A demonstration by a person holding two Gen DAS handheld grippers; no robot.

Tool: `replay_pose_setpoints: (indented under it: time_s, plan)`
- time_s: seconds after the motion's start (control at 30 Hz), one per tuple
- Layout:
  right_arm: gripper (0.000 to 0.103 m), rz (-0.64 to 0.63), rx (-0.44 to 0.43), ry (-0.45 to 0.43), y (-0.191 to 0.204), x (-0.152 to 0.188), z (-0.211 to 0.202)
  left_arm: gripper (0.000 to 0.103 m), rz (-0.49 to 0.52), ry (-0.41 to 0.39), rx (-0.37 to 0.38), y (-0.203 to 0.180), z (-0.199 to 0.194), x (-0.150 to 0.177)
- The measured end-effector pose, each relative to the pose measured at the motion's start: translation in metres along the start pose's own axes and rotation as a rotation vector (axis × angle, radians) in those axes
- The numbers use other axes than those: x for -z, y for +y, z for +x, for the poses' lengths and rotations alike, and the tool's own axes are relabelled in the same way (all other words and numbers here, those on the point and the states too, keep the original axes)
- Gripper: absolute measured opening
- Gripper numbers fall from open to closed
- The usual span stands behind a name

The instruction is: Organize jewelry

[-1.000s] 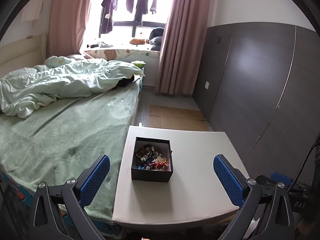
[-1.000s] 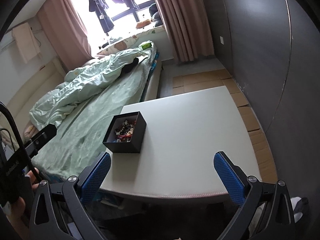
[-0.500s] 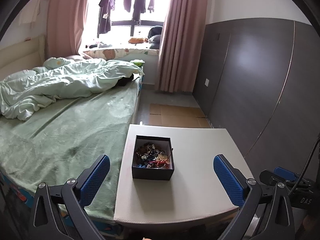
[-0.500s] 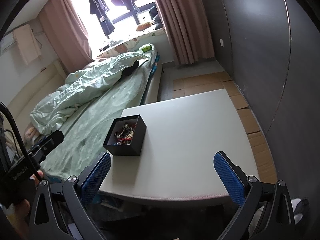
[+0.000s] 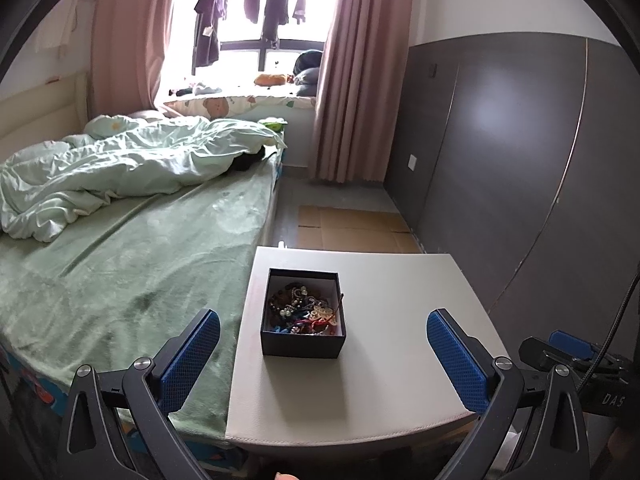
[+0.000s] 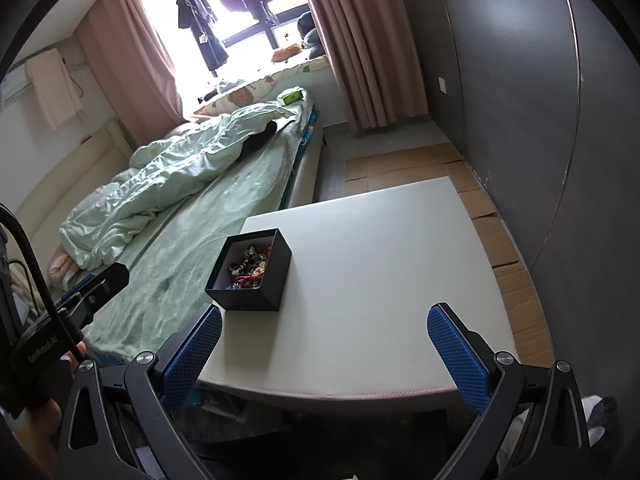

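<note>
Both the left gripper (image 5: pixel 323 354) and right gripper (image 6: pixel 324 346) gape wide, empty; jewelry (image 5: pixel 305 310) sits tangled in the black box (image 5: pixel 303 345) on the table (image 5: pixel 400 360), none lying outside it.

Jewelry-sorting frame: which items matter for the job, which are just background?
Belongs to the job:
- open black square box on the white table
- tangled beads and red cord jewelry inside it
- left gripper and right gripper, both open, empty

Just lying about:
- rumpled mint-green duvet on the bed
- flattened cardboard on the floor
- dark clothes hanging at the window
</note>
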State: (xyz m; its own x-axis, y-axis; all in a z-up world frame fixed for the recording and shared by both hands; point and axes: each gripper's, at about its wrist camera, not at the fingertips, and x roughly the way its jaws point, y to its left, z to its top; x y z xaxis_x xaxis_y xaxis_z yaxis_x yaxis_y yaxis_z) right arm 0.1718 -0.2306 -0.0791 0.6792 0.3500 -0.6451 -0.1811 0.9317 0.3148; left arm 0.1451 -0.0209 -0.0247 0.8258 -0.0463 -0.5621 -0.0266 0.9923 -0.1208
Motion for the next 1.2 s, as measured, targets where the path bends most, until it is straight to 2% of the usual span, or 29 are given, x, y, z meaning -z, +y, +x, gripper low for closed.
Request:
replay_pose_setpoints:
  time_s: [0.63,0.97,1.2]
  plan:
    - [0.103,0.005,0.0,-0.002,-0.0047,-0.0002,-0.0006,0.103,-0.008,0.003,-0.014,-0.0025,0.002,0.0004]
    - [0.103,0.006,0.002,-0.002,-0.0054,0.0005,-0.0006,0.103,-0.021,0.014,0.007,0.0007,0.0037,0.0001]
    - [0.103,0.01,0.007,0.002,-0.0065,0.0023,0.001,0.103,0.007,0.0,-0.002,-0.0043,0.0038,0.0014]
